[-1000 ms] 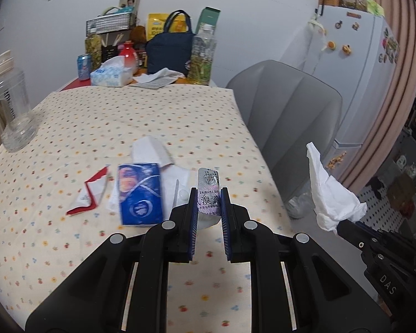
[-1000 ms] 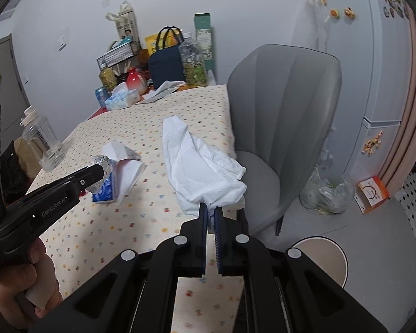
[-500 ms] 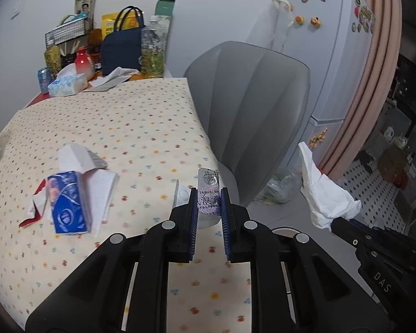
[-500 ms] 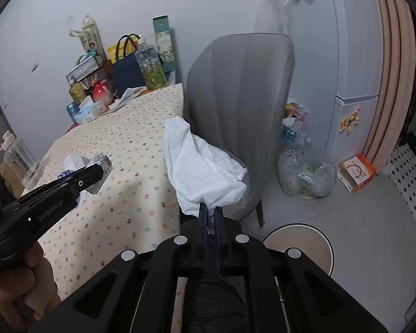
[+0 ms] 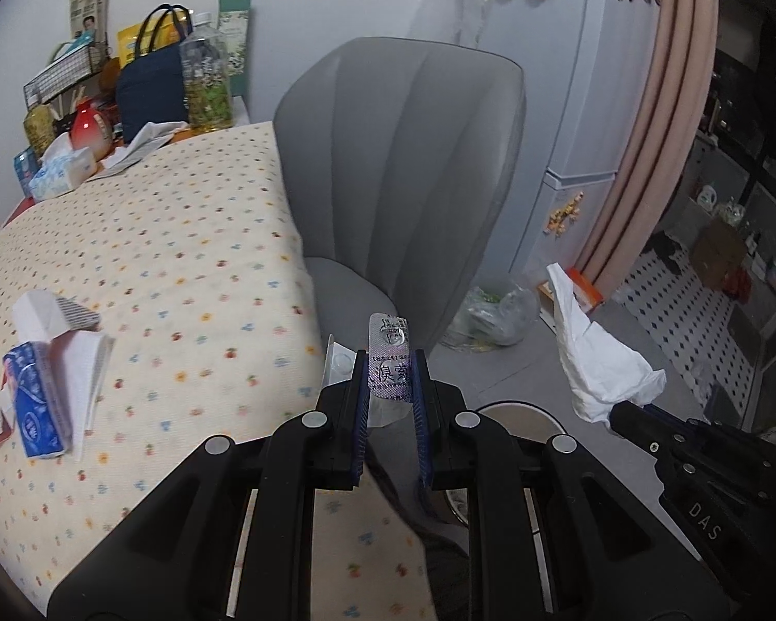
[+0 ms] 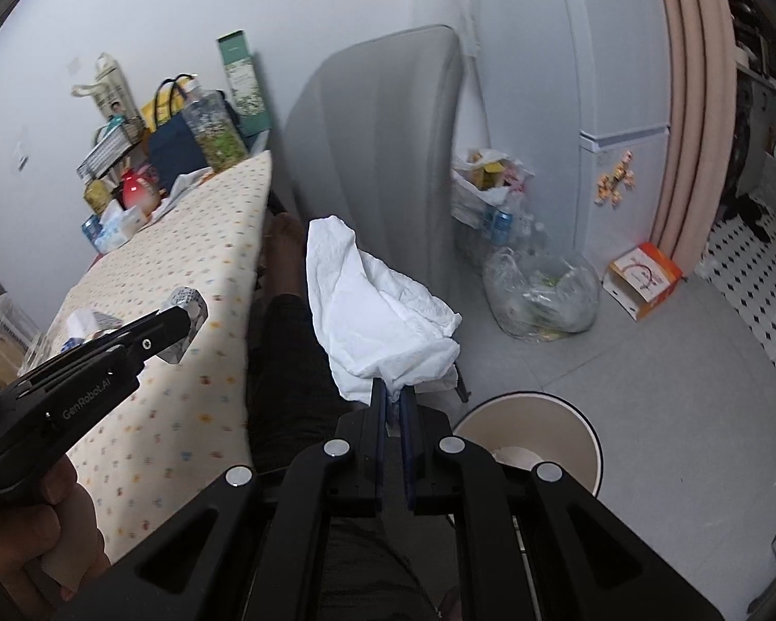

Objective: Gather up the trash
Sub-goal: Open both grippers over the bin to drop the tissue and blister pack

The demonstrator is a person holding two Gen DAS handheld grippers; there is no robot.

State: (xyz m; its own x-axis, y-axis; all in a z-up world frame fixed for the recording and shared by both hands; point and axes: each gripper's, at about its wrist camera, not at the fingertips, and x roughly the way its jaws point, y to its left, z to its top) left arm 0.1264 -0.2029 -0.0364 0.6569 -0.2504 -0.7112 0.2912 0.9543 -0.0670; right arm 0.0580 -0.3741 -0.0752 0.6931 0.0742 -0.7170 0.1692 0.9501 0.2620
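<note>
one chair point(image 5: 403, 165), two tongs point(image 5: 388, 362) point(image 6: 394, 403)

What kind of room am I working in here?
Most likely a small home kitchen-dining area: a fridge with magnets, a cloth-covered table and a grey chair.

Both grippers swing rightward off the dotted table point(image 5: 181, 238); the right gripper point(image 6: 393, 403) (white tissue point(image 6: 383, 305) clamped) now hangs beside the round bin point(image 6: 533, 440).

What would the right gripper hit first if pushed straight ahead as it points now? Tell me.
Probably the grey chair: it stands beyond the white tissue clamped in the right gripper. Depth is unclear; the bin sits lower right, off that line.
</note>
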